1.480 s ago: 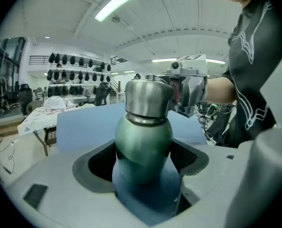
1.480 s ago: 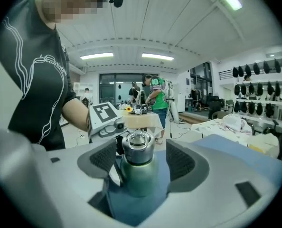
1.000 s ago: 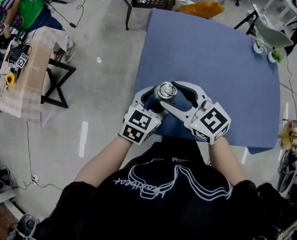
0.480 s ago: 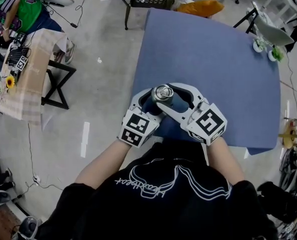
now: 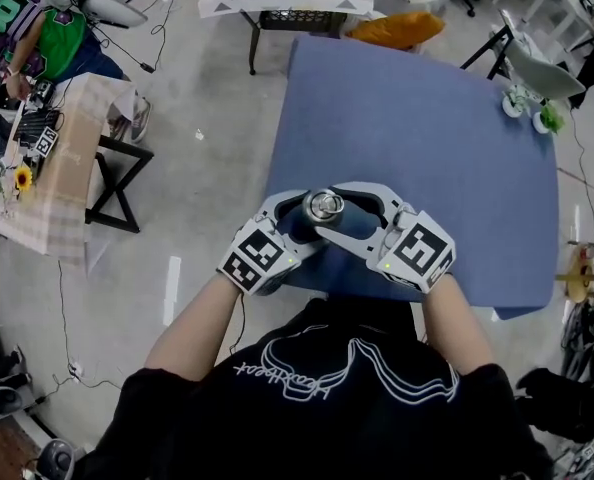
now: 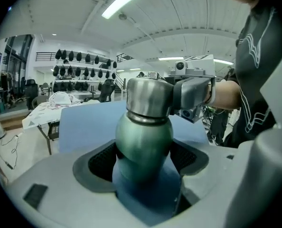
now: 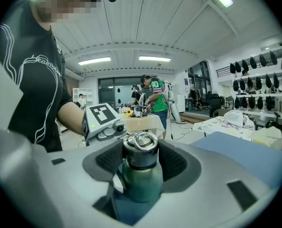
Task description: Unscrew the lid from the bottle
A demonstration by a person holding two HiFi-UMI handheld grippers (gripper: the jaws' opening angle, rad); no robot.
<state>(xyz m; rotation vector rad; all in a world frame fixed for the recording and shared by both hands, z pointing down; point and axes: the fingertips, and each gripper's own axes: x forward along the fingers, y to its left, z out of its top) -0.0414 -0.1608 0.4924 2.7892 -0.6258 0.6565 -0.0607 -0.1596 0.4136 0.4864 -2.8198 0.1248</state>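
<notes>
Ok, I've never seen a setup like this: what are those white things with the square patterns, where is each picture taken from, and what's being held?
There is no robot here. A person holds a two-jaw gripper in each hand, and the marker cubes are parts of those grippers. The head view looks down from the person's head. Each gripper view looks along one gripper's own jaws. The left gripper is clamped on the green body of the bottle. The right gripper has its pads on the metal lid, and its jaws have just been closing on it. Below is a blue table, and I see nothing else on it.
</notes>
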